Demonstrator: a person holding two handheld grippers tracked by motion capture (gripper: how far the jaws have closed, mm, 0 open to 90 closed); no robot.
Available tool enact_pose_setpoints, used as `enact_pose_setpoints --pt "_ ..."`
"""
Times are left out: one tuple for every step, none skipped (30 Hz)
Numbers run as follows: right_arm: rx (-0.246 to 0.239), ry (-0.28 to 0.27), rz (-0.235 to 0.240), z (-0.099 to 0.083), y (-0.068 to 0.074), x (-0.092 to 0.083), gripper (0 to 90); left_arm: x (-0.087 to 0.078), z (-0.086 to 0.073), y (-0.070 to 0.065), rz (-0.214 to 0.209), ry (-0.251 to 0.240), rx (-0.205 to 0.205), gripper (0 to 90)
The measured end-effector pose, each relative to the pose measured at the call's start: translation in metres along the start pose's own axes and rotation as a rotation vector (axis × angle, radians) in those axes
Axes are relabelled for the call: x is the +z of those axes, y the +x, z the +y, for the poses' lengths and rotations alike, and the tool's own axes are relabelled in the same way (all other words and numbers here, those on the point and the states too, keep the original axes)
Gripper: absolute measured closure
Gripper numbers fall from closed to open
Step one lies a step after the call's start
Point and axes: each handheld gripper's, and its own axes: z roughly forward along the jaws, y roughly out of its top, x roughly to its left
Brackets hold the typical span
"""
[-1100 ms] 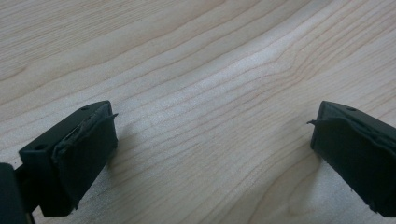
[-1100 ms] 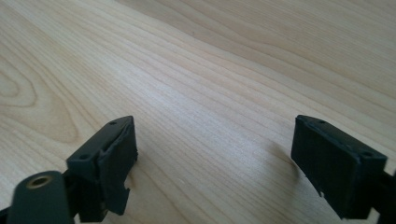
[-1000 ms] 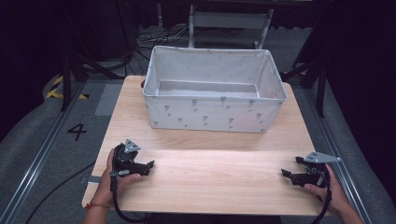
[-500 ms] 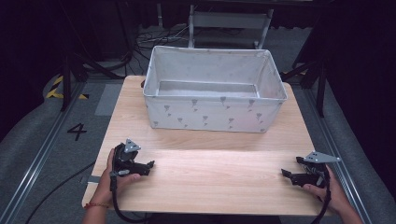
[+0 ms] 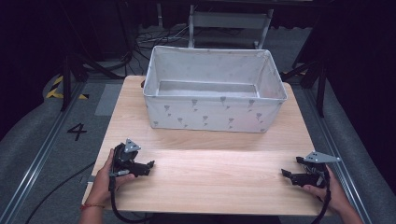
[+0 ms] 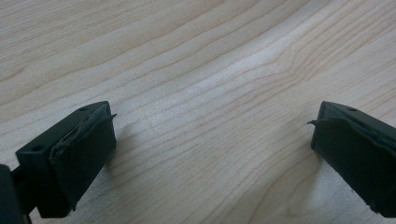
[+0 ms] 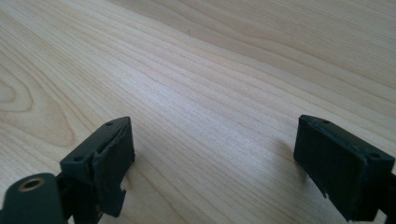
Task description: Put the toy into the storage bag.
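I see both grippers resting on the table [image 5: 210,182], well short of the fabric bin [image 5: 212,93]: left gripper [image 5: 148,165] jaws spread wide on nothing, right gripper [image 5: 286,173] likewise gaping, empty.

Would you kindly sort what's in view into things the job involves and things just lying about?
In the job: left gripper, open; right gripper, open; fabric bin standing nearest them on the table.

Lying about: floor cables, metal frame, floor number 4, striped tape.
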Motion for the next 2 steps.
enact_pose_setpoints --pt "0.000 0.000 0.000 0.0000 0.0000 0.0000 12.7 -0.0001 0.0001 0.0000 0.000 0.002 0.000 0.2" --pt "-0.001 0.000 0.000 0.0000 0.0000 0.0000 12.7 -0.0001 0.0001 0.0000 0.000 0.002 0.000 0.3"
